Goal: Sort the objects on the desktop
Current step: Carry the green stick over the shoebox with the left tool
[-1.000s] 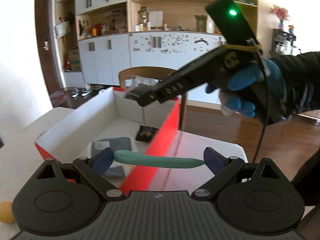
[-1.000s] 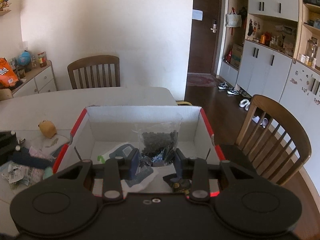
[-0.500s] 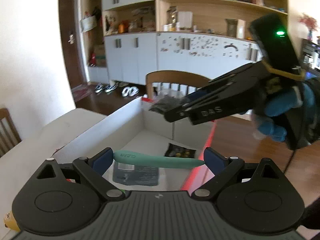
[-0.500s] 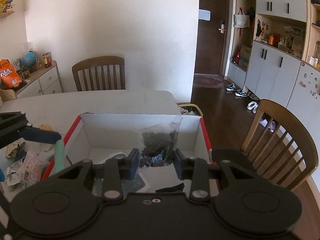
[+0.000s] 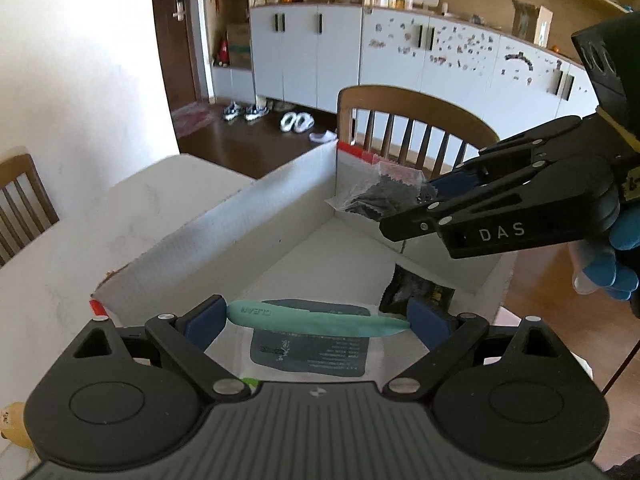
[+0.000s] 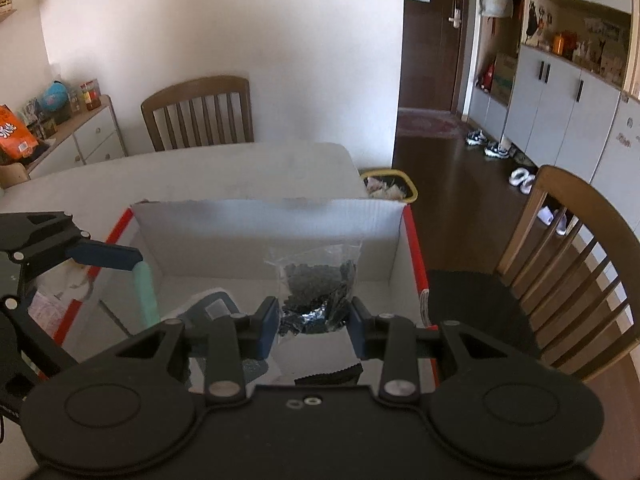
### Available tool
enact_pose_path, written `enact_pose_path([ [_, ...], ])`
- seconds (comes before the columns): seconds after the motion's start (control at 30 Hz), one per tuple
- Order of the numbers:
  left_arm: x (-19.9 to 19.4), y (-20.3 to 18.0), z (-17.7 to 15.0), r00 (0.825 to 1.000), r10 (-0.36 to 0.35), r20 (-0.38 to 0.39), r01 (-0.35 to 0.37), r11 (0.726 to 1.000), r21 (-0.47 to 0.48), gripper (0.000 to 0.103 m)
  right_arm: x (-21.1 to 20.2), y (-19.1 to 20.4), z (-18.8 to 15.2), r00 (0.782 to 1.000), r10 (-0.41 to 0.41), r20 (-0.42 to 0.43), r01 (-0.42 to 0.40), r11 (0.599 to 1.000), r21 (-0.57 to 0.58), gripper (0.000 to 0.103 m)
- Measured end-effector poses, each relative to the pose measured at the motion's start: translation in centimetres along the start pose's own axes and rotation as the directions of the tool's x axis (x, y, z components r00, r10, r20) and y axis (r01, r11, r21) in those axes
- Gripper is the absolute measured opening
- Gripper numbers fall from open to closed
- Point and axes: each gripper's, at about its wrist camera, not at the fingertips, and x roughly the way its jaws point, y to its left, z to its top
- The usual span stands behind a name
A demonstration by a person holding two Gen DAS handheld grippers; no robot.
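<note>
My left gripper (image 5: 316, 320) is shut end to end on a mint-green stick marked CLEAN (image 5: 320, 319), held crosswise over the near part of a white cardboard box with red edges (image 5: 224, 236). My right gripper (image 6: 314, 326) is shut on a clear bag of small black pieces (image 6: 318, 280) and hangs over the same box; in the left wrist view that bag (image 5: 384, 192) sits near the far corner. On the box floor lie a blue-labelled flat packet (image 5: 310, 350) and a small black sachet (image 5: 416, 294). The green stick (image 6: 146, 292) also shows at the box's left wall.
The box (image 6: 272, 216) stands on a white table (image 5: 80, 240) with wooden chairs (image 5: 412, 128) at two sides. Loose wrappers (image 6: 44, 312) lie left of the box. A yellow-rimmed bin (image 6: 390, 186) stands past the table's far end. A yellow toy (image 5: 14, 428) lies near the left gripper.
Both grippers moved further over the box with their loads. The left view swung so the box interior now lies straight under the green stick; the right gripper with the bag came closer to it.
</note>
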Motion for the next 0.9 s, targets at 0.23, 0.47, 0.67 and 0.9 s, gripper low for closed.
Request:
enact_pose_path([
  [0.23,2.5,1.1,0.5,0.996,0.000,-0.085,-0.002,0.999,-0.034,0.097,2.8,-0.3,0.5,0.997,-0.003,-0.079,0.002,1.000,-0.009,0.036],
  [0.47,4.5,1.4,1.0,0.987,-0.011,-0.158,0.007,1.000,-0.022,0.097,5.4,-0.1,1.0,0.987,-0.020,-0.158,0.019,1.000,-0.005,0.036],
  [0.67,5.2,1.1,1.1,0.981,-0.009,-0.195,0.008,1.000,-0.003,0.097,7.0,0.2,0.5,0.974,-0.041,-0.223,0.039,0.999,-0.011,0.036],
  [0.9,5.9,1.3,1.2,0.970,-0.022,-0.243,0.019,1.000,-0.013,0.097,7.7,0.2,0.2,0.968,-0.016,-0.250,0.016,1.000,-0.004,0.039],
])
